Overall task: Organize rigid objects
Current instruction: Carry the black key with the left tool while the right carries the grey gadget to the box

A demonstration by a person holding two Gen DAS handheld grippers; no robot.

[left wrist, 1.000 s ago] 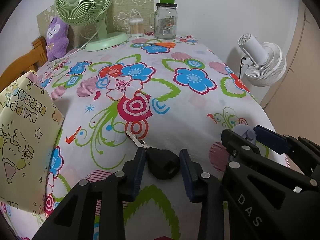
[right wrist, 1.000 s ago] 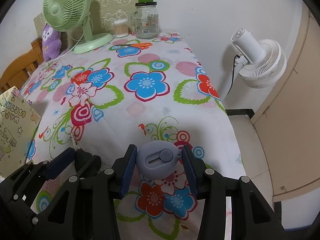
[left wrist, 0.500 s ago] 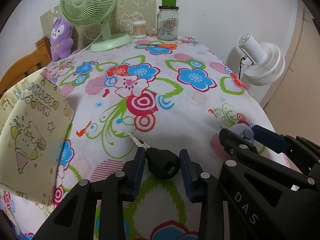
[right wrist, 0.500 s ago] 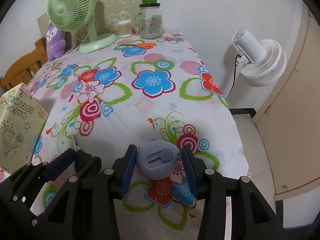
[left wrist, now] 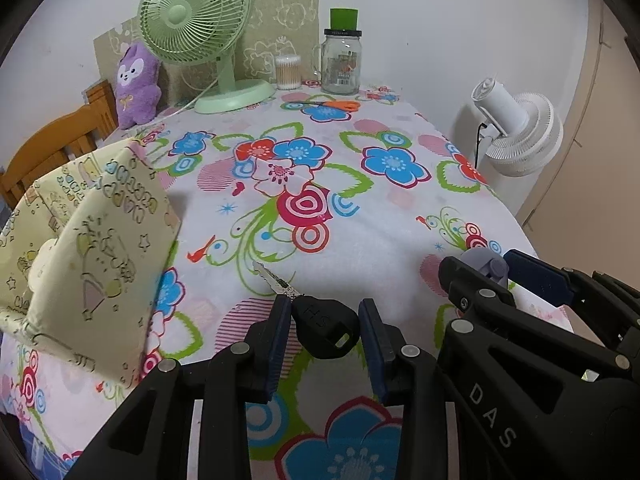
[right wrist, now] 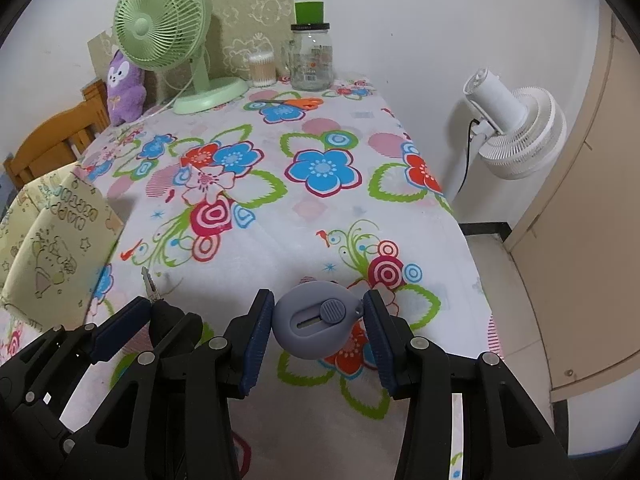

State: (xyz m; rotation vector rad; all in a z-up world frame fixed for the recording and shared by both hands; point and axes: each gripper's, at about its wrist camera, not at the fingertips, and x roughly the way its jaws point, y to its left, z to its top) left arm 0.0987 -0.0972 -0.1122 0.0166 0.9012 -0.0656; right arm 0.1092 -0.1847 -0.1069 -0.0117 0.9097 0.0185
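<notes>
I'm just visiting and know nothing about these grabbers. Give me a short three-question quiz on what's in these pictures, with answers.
1. True or false: the left gripper holds a black-headed key.
2. The right gripper holds: A) orange scissors B) a round grey box cutter C) a jar
3. Fill in: beside the glass jar at the table's far end stands a green desk ____.

Key: 1 true. 2 B, the round grey box cutter. 3 fan, the green desk fan.
</notes>
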